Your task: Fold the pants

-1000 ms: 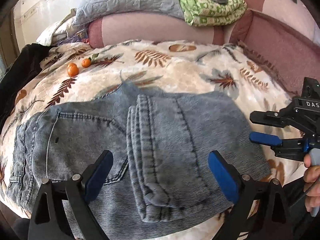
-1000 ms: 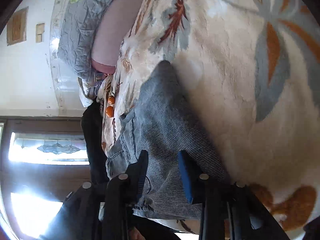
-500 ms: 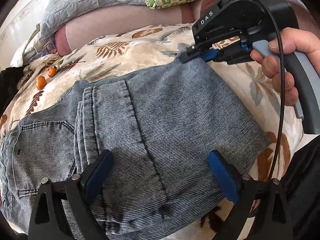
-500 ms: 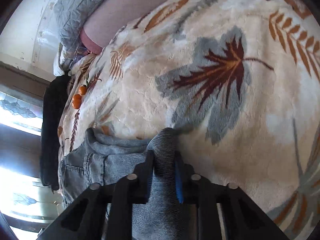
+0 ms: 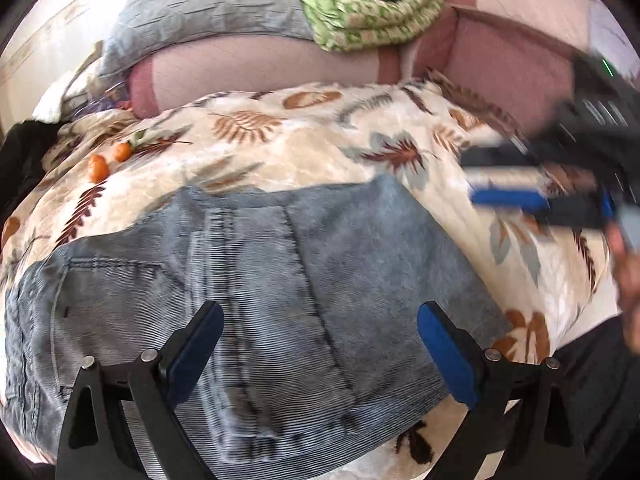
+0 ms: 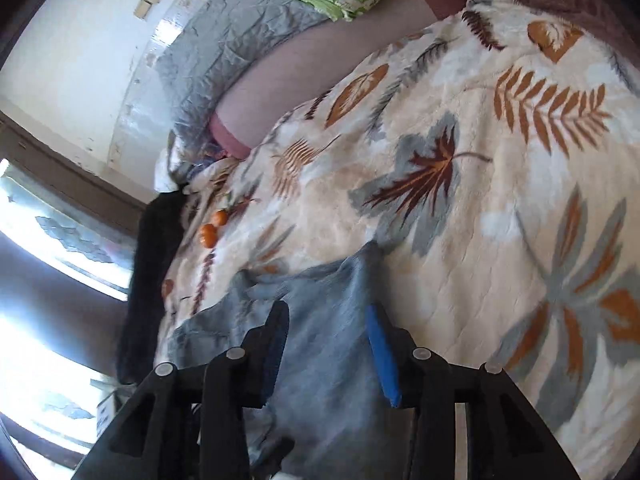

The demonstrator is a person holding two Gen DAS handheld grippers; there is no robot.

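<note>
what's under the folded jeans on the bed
The jeans lie on a leaf-print blanket, which shows all around them. Whatever lies directly beneath the denim is covered, so anything between jeans and blanket cannot be seen.

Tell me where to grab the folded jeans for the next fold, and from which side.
Probably the jeans at their right-hand folded edge, near the far corner. Come in from the right, over the bare blanket, fingers low: that edge lies free and flat, while the left end is bulky with pocket and waistband.
</note>
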